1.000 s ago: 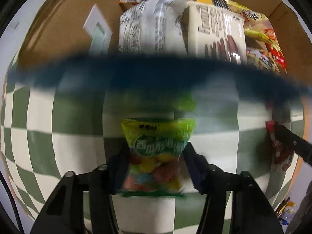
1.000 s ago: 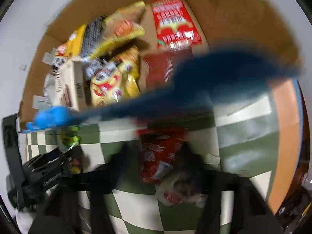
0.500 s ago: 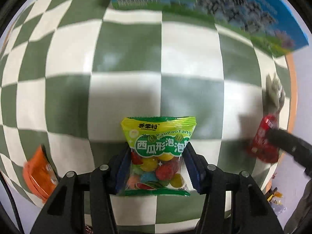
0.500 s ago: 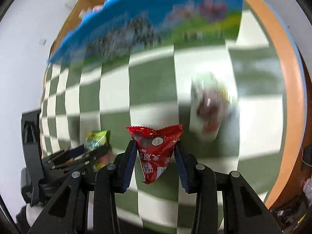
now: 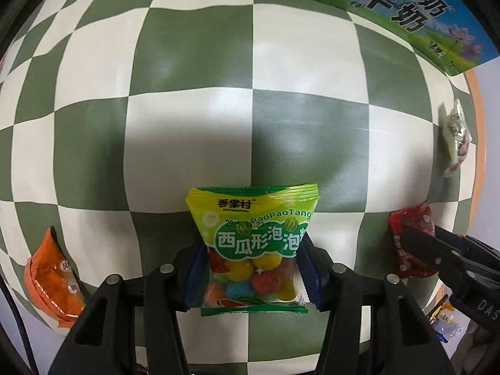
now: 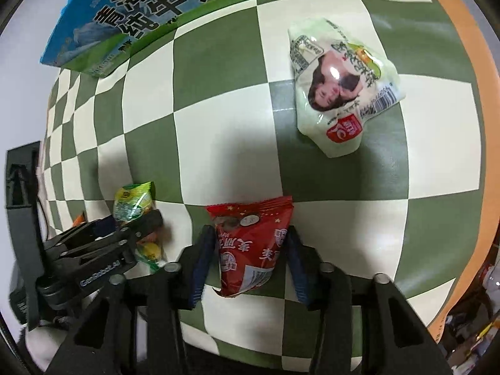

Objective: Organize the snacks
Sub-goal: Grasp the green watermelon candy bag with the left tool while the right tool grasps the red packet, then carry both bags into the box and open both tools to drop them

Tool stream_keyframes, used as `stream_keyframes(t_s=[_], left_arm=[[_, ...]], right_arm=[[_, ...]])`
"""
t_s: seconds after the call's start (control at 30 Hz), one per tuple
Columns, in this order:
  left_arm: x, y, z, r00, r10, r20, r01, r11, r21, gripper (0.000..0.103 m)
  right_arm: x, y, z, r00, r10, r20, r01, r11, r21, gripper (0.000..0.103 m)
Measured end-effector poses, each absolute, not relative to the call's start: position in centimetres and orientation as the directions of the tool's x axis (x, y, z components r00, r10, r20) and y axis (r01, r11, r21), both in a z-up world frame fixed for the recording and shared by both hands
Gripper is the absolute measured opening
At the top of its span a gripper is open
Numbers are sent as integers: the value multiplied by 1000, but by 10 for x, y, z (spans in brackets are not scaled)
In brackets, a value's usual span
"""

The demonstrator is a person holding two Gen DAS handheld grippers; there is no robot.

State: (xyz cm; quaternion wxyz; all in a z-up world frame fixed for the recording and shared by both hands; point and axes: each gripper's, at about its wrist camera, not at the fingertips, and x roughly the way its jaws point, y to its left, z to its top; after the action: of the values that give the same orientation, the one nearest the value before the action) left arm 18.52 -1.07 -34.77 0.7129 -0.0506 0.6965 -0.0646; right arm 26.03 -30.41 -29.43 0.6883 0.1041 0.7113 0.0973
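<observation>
The left claw (image 5: 251, 276) is pinching a green candy bag (image 5: 253, 250) by its sides above the checkered tabletop (image 5: 193, 143); the right claw (image 6: 247, 259) is clamping a red packet (image 6: 253, 247) likewise. Both look light, soft and crinkly, likely best gripped mid-body. One white pouch (image 6: 340, 87) is lying far right, one orange wrapper (image 5: 53, 276) near left, one milk carton (image 6: 150, 9) beyond: five items.

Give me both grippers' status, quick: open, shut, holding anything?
Left gripper: shut on the green candy packet.
Right gripper: shut on the red snack packet.
</observation>
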Motion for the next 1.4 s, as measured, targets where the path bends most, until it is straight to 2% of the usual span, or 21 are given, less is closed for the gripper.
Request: stream_keyframes(t_s=[0.2, 0.47, 0.63, 0.8, 1.07, 1.13, 1.17, 1.2, 1.23, 1.4], left_arm=[[186, -1, -313, 63, -222, -973, -6, 975, -223, 50], [224, -13, -191, 247, -350, -904, 67, 937, -344, 50], [283, -24, -140, 313, -379, -871, 140, 925, -352, 50], [356, -45, -142, 261, -370, -892, 136, 928, -346, 50], [437, -65, -196, 93, -339, -936, 84, 940, -332, 51], [449, -65, -212, 40, -324, -945, 60, 945, -321, 54], [453, -66, -216, 29, -320, -947, 62, 946, -318, 63], [456, -67, -218, 28, -310, -950, 67, 949, -308, 76], [458, -67, -216, 45, -289, -956, 75, 955, -285, 82], [463, -61, -212, 58, -276, -959, 75, 960, -271, 86]], right_arm=[[260, -311, -261, 17, 361, -932, 29, 932, 362, 41], [304, -333, -156, 206, 475, -855, -6, 875, 485, 41], [359, -349, -98, 311, 474, -824, -44, 873, 486, 41], [425, -359, -85, 347, 388, -854, -34, 915, 401, 41], [496, -360, -127, 260, 290, -921, -2, 954, 300, 41], [504, -358, -140, 210, 256, -944, -1, 965, 262, 46], [508, -358, -147, 184, 251, -950, 7, 967, 256, 60], [509, -355, -154, 171, 246, -954, 9, 968, 251, 82], [510, -355, -158, 160, 235, -959, 5, 971, 239, 89], [512, -355, -164, 131, 200, -971, -7, 980, 200, 90]])
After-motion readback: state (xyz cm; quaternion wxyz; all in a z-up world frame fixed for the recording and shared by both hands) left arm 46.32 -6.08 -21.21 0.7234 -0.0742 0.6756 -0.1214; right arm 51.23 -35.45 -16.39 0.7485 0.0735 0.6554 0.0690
